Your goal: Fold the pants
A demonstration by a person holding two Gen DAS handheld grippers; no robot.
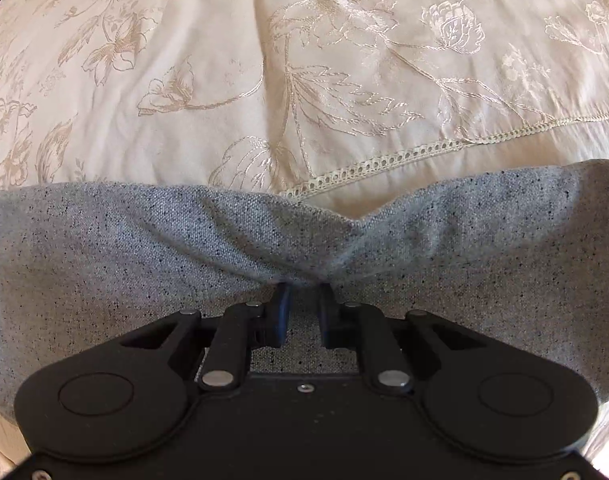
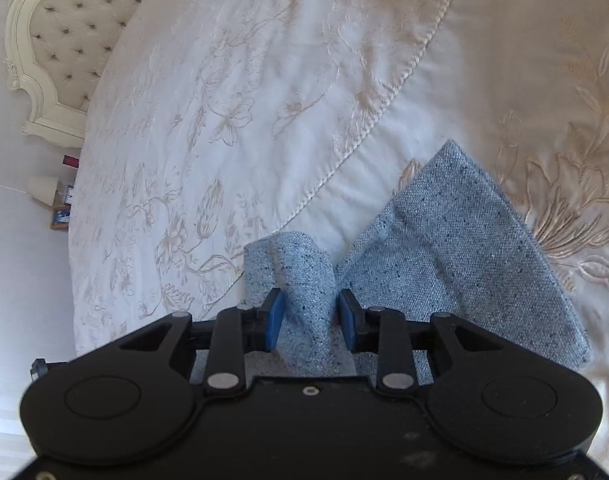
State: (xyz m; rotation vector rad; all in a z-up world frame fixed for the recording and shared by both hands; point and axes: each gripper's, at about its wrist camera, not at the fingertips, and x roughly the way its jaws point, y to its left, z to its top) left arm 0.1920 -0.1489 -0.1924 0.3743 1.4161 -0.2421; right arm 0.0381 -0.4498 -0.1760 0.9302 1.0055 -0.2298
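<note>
While both claws pinch the pants (image 1: 144, 248) | left gripper (image 1: 304, 292) clamped on bunched edge | right gripper (image 2: 310, 312) clamped on ridge | soft, limp cloth; hold hems, corners.

The pants (image 1: 144, 248) run past both side edges of the left wrist view, and the left hand-held gripper (image 1: 303, 286) has its fingertips buried under a fabric fold. In the right wrist view, small items by the lamp (image 2: 44, 189) at far left are too small to identify.
</note>
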